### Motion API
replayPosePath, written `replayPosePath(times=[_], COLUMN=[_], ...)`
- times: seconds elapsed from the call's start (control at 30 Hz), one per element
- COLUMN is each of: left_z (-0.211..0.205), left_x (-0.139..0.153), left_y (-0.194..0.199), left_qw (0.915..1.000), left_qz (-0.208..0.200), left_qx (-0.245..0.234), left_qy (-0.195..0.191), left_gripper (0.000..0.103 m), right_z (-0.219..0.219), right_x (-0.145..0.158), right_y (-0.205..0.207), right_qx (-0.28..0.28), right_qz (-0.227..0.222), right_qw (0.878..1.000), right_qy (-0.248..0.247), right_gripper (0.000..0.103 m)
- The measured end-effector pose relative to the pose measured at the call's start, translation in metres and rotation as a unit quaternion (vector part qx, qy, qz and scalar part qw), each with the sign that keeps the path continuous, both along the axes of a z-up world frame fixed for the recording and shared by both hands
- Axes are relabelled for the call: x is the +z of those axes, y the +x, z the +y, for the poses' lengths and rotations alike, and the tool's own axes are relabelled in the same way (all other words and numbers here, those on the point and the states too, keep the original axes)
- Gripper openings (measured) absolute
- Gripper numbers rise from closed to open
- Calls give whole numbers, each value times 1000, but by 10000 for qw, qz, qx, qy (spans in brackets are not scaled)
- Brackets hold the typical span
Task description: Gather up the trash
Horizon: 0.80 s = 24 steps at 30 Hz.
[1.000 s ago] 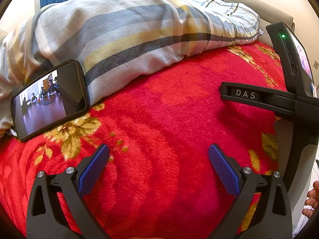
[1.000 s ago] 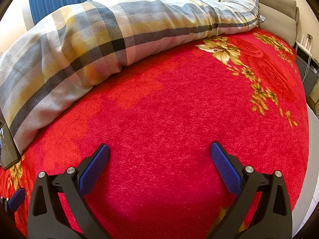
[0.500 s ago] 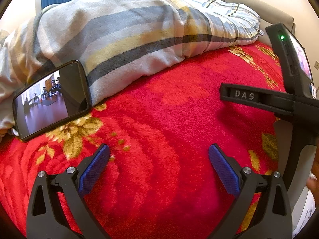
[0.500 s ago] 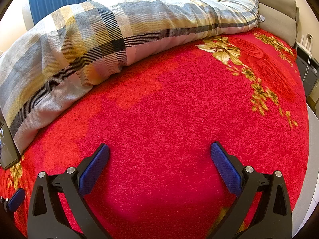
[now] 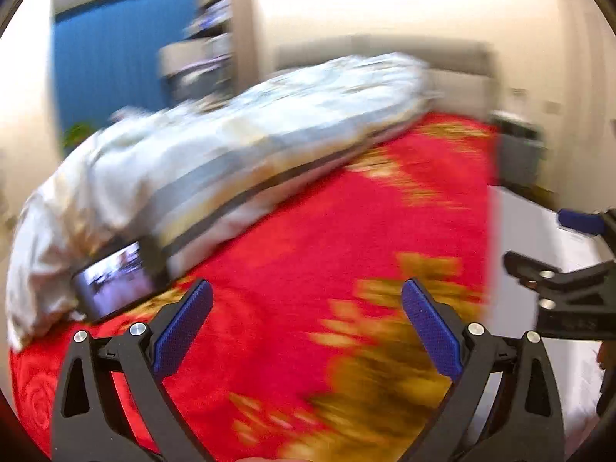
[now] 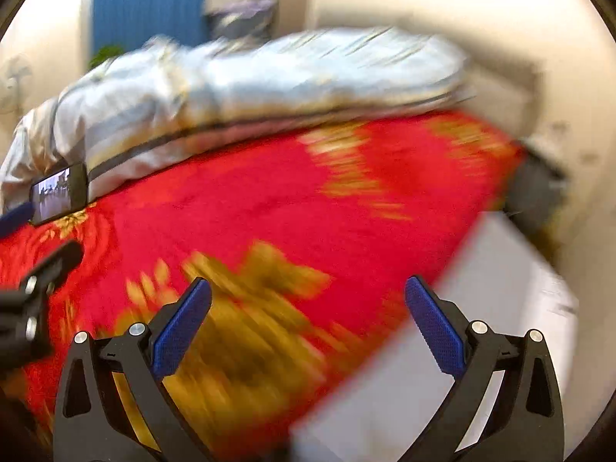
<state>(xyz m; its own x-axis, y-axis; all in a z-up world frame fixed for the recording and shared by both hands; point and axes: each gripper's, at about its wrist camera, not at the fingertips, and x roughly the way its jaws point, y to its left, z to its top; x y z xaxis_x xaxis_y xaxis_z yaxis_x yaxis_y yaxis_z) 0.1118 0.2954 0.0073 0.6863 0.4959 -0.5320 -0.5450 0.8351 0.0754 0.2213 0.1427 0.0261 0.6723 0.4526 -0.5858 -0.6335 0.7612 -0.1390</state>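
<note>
Both views are smeared by motion. No trash shows in either frame. My left gripper hangs open and empty above the red flowered blanket. My right gripper is open and empty too, over the blanket's near edge and the pale floor. Part of the right gripper shows at the right edge of the left wrist view. The left gripper's black frame shows at the left edge of the right wrist view.
A plaid duvet lies bunched along the bed's far side. A phone with a lit screen leans against it. Beyond are a grey headboard, a blue curtain, a dark bedside unit and cream walls.
Both grippers have pulled back and risen away from the bed; the room, walls and floor have come into view. The jaws remain wide apart and empty.
</note>
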Motion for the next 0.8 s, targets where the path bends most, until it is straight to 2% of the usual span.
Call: replayPosePath(times=[0.03, 0.07, 0.17, 0.2, 0.3, 0.4, 0.5, 0.8], left_z=[-19, -41, -97, -117, -166, -205, -234, -274], left_x=[7, 14, 24, 25, 20, 14, 13, 23], left_y=[-4, -8, -22, -28, -39, -55, -64, -84], left_qw=[9996, 9976, 9882, 9835, 9721, 9612, 9550, 9508], left_qz=[-55, -100, -142, -130, 73, 201, 281, 177], left_qx=[-288, -671, -1457, -1719, -2298, -2726, -2933, -3091], left_qy=[-29, -95, -443, -546, -458, -361, -346, -88], left_gripper=[95, 95, 95, 95, 95, 95, 95, 94], right_z=[-23, -60, -140, -160, -219, -252, -272, -300], right_x=[6, 11, 10, 9, 6, 7, 9, 16], right_y=[-11, -28, -66, -76, -114, -145, -170, -197], right_qx=[-270, -821, -1871, -2047, -2681, -3030, -3176, -3284], right_qz=[-89, -110, 255, 409, 725, 667, 524, 299], right_qw=[9996, 9965, 9820, 9779, 9600, 9494, 9451, 9410], right_qy=[41, 57, 51, 94, 353, 491, 569, 755], right_gripper=[98, 98, 98, 98, 98, 98, 98, 98])
